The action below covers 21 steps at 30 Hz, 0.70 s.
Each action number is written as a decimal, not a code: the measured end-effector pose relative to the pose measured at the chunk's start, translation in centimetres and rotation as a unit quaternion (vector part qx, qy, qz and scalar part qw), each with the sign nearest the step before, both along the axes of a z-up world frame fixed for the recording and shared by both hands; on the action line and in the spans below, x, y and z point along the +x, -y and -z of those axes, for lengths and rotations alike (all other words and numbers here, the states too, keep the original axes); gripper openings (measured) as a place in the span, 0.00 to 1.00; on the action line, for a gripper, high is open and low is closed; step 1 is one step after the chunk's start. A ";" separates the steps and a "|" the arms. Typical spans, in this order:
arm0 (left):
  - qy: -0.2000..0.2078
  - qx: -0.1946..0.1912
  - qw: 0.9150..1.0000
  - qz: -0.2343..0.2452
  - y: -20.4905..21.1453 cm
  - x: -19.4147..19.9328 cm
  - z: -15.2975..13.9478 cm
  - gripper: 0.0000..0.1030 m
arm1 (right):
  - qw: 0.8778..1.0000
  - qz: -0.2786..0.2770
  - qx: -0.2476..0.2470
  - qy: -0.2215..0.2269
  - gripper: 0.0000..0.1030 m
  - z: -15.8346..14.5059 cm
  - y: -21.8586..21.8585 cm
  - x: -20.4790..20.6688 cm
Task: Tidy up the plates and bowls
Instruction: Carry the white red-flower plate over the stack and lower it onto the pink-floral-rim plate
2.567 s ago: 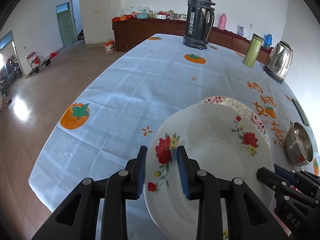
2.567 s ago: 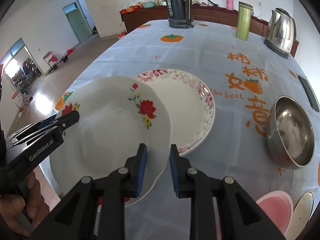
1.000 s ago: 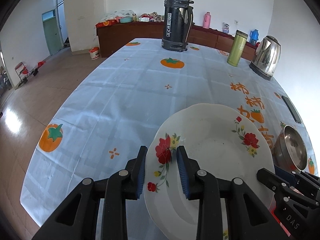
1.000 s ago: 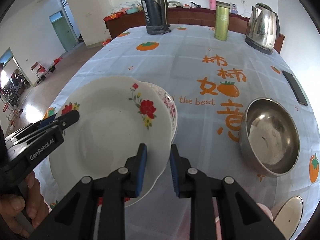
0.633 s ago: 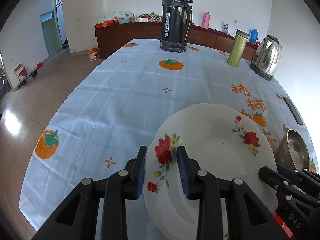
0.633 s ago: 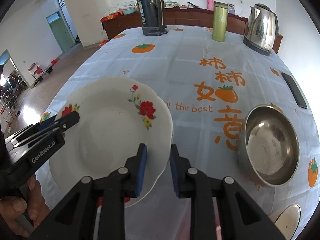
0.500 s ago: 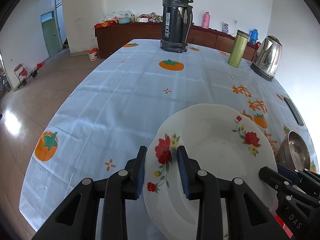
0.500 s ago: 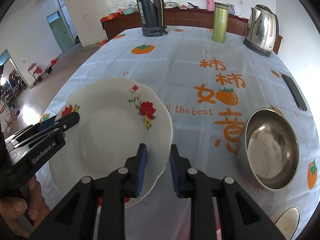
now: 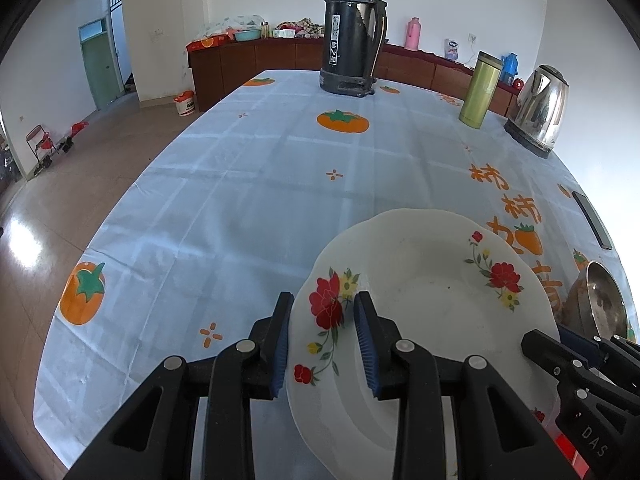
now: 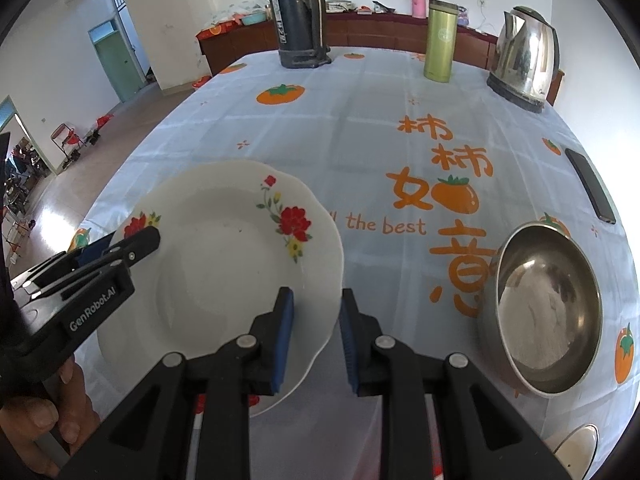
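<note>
Blue tablecloth printed with orange persimmons covers the bench (image 9: 248, 184); a dark flask (image 9: 354, 28), a green tumbler (image 9: 480, 90) and a steel kettle (image 9: 540, 110) stand at its far end, from 12 to 2 o'clock.

Change: 2.6 s ago a second, pink-rimmed plate lay on the cloth beyond the carried plate (image 9: 420, 300), showing past its far rim. It slipped out of view beneath that plate as the plate was carried over it, and it is no longer visible in either view. The likely reading is that the carried plate now sits over or on that stack; contact cannot be confirmed.

Grip state: the left hand-held gripper (image 9: 322, 340) is clenched across the plate's rim at 9 o'clock, pads on either face. The right hand-held gripper (image 10: 316, 338) pinches the rim at 5 o'clock. Neither is released.

Materials: the plate is glazed white ceramic, shallow-welled, with a scalloped rim and red flower decals. The steel bowl (image 10: 544, 308) at 3 o'clock is polished, round and deep, resting on the cloth just beside the plate. A white dish edge (image 10: 576, 442) shows at 5 o'clock.
</note>
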<state>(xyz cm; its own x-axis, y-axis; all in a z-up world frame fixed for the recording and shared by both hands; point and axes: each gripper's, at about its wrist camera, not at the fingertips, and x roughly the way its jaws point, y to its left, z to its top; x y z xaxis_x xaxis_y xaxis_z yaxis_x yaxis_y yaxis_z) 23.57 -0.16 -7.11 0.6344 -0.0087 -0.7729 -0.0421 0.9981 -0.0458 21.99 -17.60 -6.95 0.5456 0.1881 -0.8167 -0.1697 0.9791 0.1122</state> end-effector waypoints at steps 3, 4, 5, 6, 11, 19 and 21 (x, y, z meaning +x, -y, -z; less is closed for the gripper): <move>-0.001 0.000 1.000 0.000 0.0 0.1 0.1 0.32 | 1.000 0.000 0.000 -0.002 0.23 0.2 0.0 0.2; -0.002 0.000 1.000 0.000 -0.1 0.2 0.1 0.32 | 1.000 0.000 0.000 -0.003 0.23 0.3 0.0 0.3; -0.002 0.000 1.000 0.000 -0.1 0.2 0.2 0.32 | 1.000 -0.001 0.000 -0.003 0.23 0.3 0.0 0.3; -0.003 0.000 1.000 0.000 -0.1 0.3 0.3 0.32 | 1.000 -0.001 0.000 -0.004 0.23 0.4 0.0 0.4; -0.004 -0.002 1.000 -0.001 -0.2 0.4 0.5 0.32 | 1.000 -0.001 0.000 -0.005 0.23 0.7 0.0 0.5; -0.005 -0.003 1.000 -0.001 -0.2 0.6 0.7 0.32 | 1.000 -0.001 -0.003 -0.007 0.23 0.8 -0.2 0.5; -0.006 -0.003 1.000 -0.001 -0.3 0.6 0.7 0.32 | 1.000 -0.001 -0.004 -0.007 0.23 0.9 -0.3 0.5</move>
<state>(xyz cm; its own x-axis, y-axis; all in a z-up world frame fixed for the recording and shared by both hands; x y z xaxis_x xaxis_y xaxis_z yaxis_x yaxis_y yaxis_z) 24.16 0.10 -7.84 0.6250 -0.0123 -0.7805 -0.0443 0.9977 -0.0512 22.48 -17.32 -7.81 0.5341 0.1835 -0.8253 -0.1709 0.9794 0.1072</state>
